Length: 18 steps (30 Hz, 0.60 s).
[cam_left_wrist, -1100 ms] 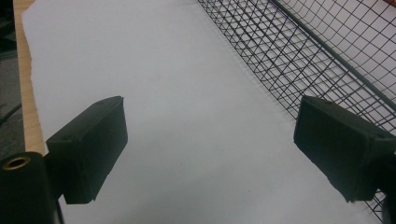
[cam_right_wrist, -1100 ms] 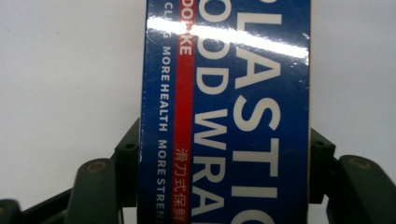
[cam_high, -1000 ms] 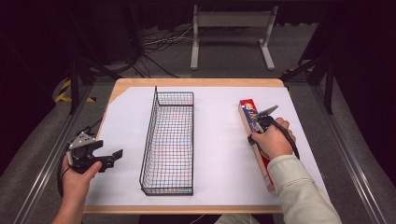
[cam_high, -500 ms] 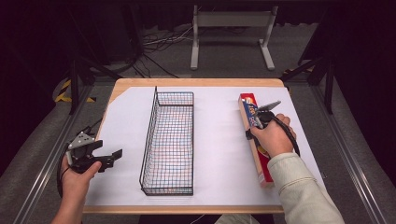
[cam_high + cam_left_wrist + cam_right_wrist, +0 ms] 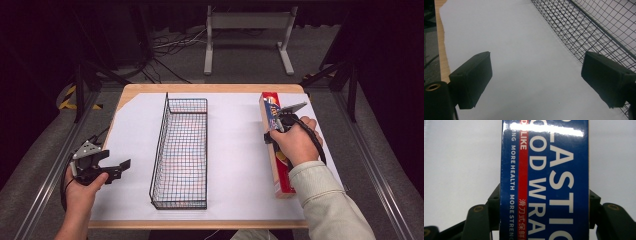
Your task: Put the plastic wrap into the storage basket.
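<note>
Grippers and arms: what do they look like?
Both grippers, left and right, are black with blocky jaws, brass-coloured pivots, a grey three-cornered plate on top and a black cable trailing back. The right arm wears a pale sleeve.

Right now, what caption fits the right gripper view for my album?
Right gripper straddles a blue plastic wrap box on white paper.

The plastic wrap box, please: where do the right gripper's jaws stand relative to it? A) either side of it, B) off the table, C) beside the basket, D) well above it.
A: in the right gripper view, the black jaws flank the plastic wrap box, right gripper down on it.
</note>
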Tool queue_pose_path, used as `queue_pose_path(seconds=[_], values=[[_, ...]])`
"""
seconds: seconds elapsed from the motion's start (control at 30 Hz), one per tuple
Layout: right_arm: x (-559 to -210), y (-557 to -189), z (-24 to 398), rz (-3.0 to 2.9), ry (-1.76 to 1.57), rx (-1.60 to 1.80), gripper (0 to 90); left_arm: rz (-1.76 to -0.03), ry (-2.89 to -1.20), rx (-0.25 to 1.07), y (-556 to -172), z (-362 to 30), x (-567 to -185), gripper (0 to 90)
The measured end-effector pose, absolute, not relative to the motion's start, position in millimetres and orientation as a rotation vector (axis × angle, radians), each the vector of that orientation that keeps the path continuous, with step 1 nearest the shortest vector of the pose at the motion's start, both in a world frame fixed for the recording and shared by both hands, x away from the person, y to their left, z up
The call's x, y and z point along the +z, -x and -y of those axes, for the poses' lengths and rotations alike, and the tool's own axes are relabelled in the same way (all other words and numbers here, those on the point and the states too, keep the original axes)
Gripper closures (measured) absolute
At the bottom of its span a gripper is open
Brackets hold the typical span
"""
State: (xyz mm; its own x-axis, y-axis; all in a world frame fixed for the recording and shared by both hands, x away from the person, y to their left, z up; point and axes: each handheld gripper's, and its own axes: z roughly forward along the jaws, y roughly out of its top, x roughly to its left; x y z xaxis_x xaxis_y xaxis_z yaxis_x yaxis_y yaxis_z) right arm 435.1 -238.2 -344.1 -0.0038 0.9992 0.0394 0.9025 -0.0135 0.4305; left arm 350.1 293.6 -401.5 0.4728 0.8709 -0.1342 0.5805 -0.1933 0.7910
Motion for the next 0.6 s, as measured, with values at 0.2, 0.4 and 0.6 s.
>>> queue_pose_path(seconds=[0.2, 0.4, 0.6], values=[[-335, -434, 230, -1.963, -2.008, 0.528, 39.8, -1.195, -1.900, 0.450, -359, -290, -403, 10.7], [-327, -433, 217, -1.937, -2.035, 0.562, 39.8, -1.155, -1.924, 0.453, -369, -284, -406, 10.7], [-317, -431, 195, -1.910, -2.063, 0.586, 39.8, -1.121, -1.926, 0.438, -380, -279, -408, 10.6]])
